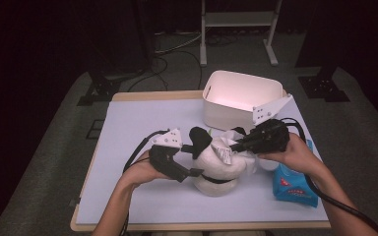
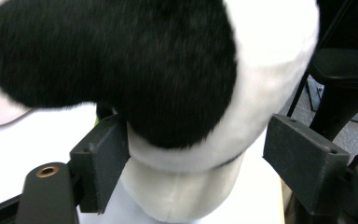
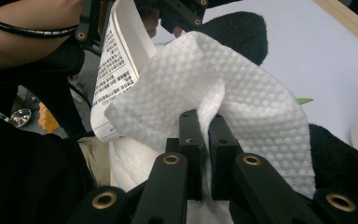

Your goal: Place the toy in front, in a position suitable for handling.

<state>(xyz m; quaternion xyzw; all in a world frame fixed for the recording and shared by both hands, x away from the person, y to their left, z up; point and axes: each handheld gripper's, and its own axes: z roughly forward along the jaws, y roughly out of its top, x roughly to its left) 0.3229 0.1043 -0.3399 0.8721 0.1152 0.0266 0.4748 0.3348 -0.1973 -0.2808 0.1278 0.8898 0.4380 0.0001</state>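
Note:
A black-and-white plush panda (image 1: 217, 169) sits on the pale blue table mat (image 1: 142, 118). My left gripper (image 1: 193, 162) reaches it from the left. In the left gripper view the panda (image 2: 182, 93) sits between the jaws: the left pad (image 2: 105, 163) touches it and the right pad (image 2: 303, 161) stands clear, so the gripper (image 2: 191, 140) is open. My right gripper (image 1: 234, 146) comes in from the right, shut on a white dimpled wipe (image 3: 205, 74) that drapes over the toy. A printed tag (image 3: 116, 79) hangs beside the wipe, and a black plush ear (image 3: 235, 32) shows behind it.
A white open bin (image 1: 211, 91) stands at the back of the table, right of centre. A blue tissue pack (image 1: 293, 184) lies at the right, under my right wrist. The mat's left half and front strip are bare. Dark floor, cables and stands surround the table.

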